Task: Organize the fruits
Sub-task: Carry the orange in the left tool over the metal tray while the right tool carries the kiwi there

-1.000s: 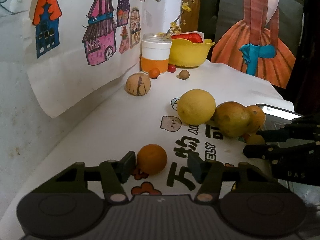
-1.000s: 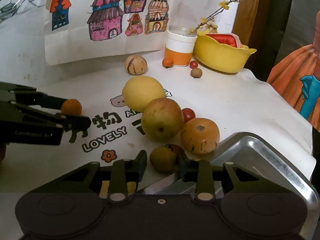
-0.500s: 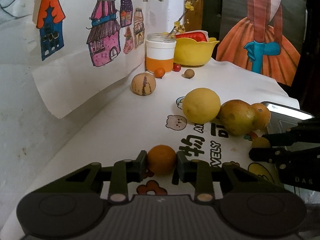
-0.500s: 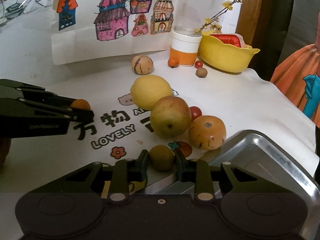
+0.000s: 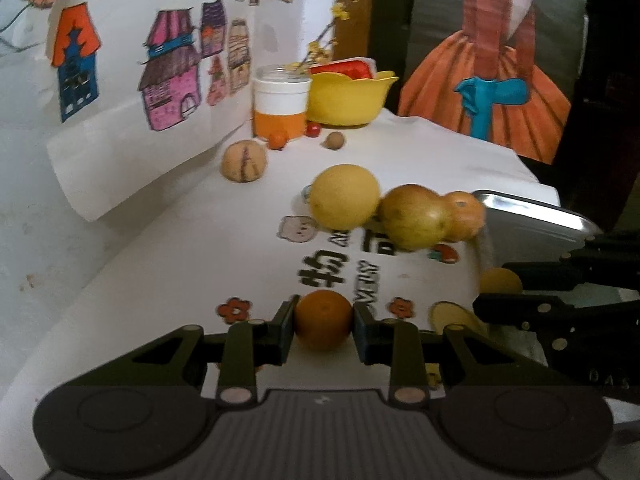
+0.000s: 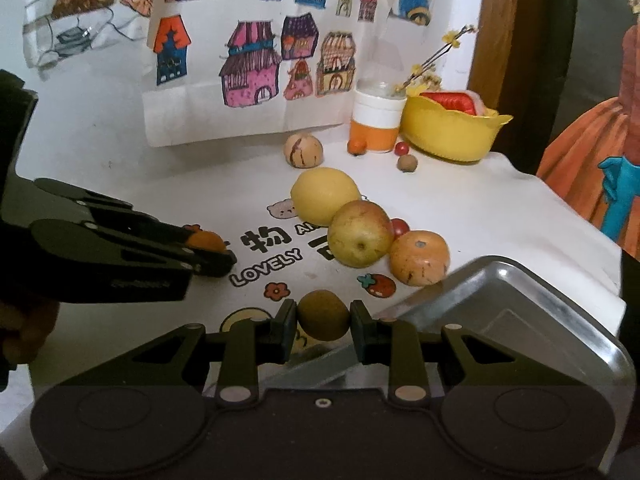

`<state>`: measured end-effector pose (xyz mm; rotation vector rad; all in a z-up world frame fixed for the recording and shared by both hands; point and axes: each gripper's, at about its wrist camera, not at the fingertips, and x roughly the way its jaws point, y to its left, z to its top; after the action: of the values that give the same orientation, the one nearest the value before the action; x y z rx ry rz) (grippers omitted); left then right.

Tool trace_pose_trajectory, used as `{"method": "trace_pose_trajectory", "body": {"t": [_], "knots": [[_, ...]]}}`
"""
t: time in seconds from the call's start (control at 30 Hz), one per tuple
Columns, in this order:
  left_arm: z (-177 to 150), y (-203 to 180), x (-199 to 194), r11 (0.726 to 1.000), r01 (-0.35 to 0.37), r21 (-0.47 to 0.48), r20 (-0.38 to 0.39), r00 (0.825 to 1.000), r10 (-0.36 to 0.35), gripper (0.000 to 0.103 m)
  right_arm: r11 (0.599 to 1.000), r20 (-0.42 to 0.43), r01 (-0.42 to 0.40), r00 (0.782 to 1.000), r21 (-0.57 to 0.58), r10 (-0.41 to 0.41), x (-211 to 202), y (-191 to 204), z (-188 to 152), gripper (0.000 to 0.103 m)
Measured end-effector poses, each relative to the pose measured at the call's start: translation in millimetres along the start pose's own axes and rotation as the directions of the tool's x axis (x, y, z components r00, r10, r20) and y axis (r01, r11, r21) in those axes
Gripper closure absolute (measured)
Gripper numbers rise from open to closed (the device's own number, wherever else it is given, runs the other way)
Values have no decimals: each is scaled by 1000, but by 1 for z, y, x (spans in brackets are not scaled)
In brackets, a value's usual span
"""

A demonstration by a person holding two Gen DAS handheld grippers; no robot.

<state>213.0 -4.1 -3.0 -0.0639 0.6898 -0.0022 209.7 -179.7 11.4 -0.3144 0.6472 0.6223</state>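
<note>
My left gripper (image 5: pixel 323 322) is shut on a small orange (image 5: pixel 323 319), held a little above the white printed cloth; from the right wrist view the same orange (image 6: pixel 205 241) peeks out between the left fingers. My right gripper (image 6: pixel 323 322) is shut on a small brown-green round fruit (image 6: pixel 323 321), lifted near the front-left corner of the steel tray (image 6: pixel 520 312). On the cloth lie a yellow lemon (image 6: pixel 325 195), a yellow-red apple (image 6: pixel 360 233), a spotted orange fruit (image 6: pixel 419 258) and a cherry tomato (image 6: pixel 399 227).
At the back stand a white-and-orange jar (image 6: pixel 376 124) and a yellow bowl (image 6: pixel 450 134), with a striped brown fruit (image 6: pixel 303 151) and several tiny fruits beside them. A drawing of houses (image 6: pixel 256 64) hangs on the wall. The table edge drops off at the right.
The left gripper closed on the small orange and lifted it. The right gripper closed on the brown-green fruit and raised it off the cloth, and both views shifted.
</note>
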Motion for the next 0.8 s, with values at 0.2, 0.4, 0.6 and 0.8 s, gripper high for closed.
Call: {"method": "trace_pose_trajectory", "body": {"t": [0.2, 0.4, 0.6, 0.8], "knots": [[-2, -21, -12, 998, 60, 23, 15, 998, -60, 69, 998, 21, 41, 999, 50, -42, -27, -6, -16, 72], [-6, -45, -22, 991, 124, 49, 27, 992, -125, 69, 991, 17, 93, 995, 99, -95, -52, -14, -37, 72], [-13, -67, -28, 981, 179, 69, 25, 983, -181, 69, 980, 1, 135, 991, 147, -137, -72, -20, -58, 72], [-21, -88, -32, 967, 236, 94, 5, 971, -237, 69, 965, -13, 187, 982, 184, -188, -91, -24, -78, 72]]}}
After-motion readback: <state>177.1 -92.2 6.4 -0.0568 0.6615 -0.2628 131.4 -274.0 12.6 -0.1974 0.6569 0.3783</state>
